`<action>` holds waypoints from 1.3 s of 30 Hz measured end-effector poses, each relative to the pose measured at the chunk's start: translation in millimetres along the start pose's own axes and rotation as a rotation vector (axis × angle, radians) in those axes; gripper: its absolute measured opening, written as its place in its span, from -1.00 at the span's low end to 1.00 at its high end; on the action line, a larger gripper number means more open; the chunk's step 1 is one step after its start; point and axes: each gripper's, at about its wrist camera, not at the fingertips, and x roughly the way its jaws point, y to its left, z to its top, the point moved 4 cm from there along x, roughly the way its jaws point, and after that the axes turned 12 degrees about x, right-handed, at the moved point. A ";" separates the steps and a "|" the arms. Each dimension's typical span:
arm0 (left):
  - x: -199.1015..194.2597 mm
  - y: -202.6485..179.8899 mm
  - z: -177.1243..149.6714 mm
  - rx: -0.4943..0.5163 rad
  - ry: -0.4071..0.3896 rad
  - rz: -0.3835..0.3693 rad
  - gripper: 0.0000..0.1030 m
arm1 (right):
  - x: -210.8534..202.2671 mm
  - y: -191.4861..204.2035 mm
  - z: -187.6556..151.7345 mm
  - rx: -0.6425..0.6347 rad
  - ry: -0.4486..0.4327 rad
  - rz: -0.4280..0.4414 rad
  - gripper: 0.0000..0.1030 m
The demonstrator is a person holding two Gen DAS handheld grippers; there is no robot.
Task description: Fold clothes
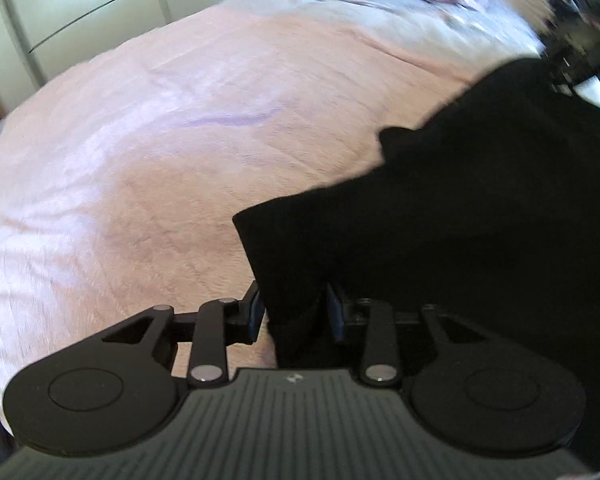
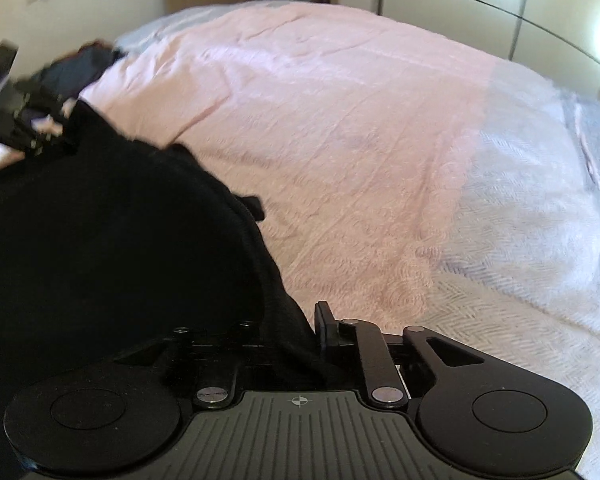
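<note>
left gripper [image 1: 296, 312] sits bottom centre of the left wrist view, fingers [image 1: 254, 312] apart w/ a strip of the black garment [image 1: 480, 208] running between them. there's a sliver of gap on the left pad side, so pads don't look pressed on the cloth. the garment fills the right half of that frame, its edge slanting from centre up to the upper right, lying on the pink bedspread [image 1: 160, 140].

right gripper [image 2: 300, 332] is bottom centre of the right wrist view. only its right finger [image 2: 326, 326] shows; the left one is buried under black cloth, so can't tell if it's clamped or loose. the garment [image 2: 100, 240] covers the left side of that frame over the bedspread [image 2: 360, 140].

each view catches the other gripper, blurred: upper right [image 1: 580, 20] in the left view, upper left [image 2: 4, 92] in the right. white wardrobe [image 1: 60, 8] upper left in the left view.
</note>
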 end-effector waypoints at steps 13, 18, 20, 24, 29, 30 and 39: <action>-22.5 -10.5 -6.6 -0.030 0.047 0.179 -0.23 | -57.2 -40.2 -6.9 0.314 -0.158 -0.179 0.36; -58.5 -18.0 -14.8 -0.080 0.019 0.169 -0.25 | -85.3 -17.1 -39.2 0.344 -0.173 -0.131 0.37; -69.2 -24.6 -15.6 -0.096 -0.008 0.161 -0.25 | -91.9 -11.3 -50.3 0.363 -0.171 -0.115 0.37; -75.4 -36.2 -6.3 -0.136 -0.055 0.105 -0.25 | -84.0 -8.5 -53.2 0.391 -0.159 -0.086 0.37; -49.7 -39.9 28.1 -0.089 -0.070 0.041 -0.25 | -53.7 -16.0 -31.5 0.376 -0.152 -0.076 0.36; -41.3 -39.5 35.7 -0.084 -0.070 0.026 -0.25 | -46.8 -18.8 -27.0 0.372 -0.150 -0.078 0.36; 47.3 -46.4 55.4 -0.031 0.011 -0.047 -0.21 | 10.9 -59.2 -8.3 0.483 -0.091 0.031 0.26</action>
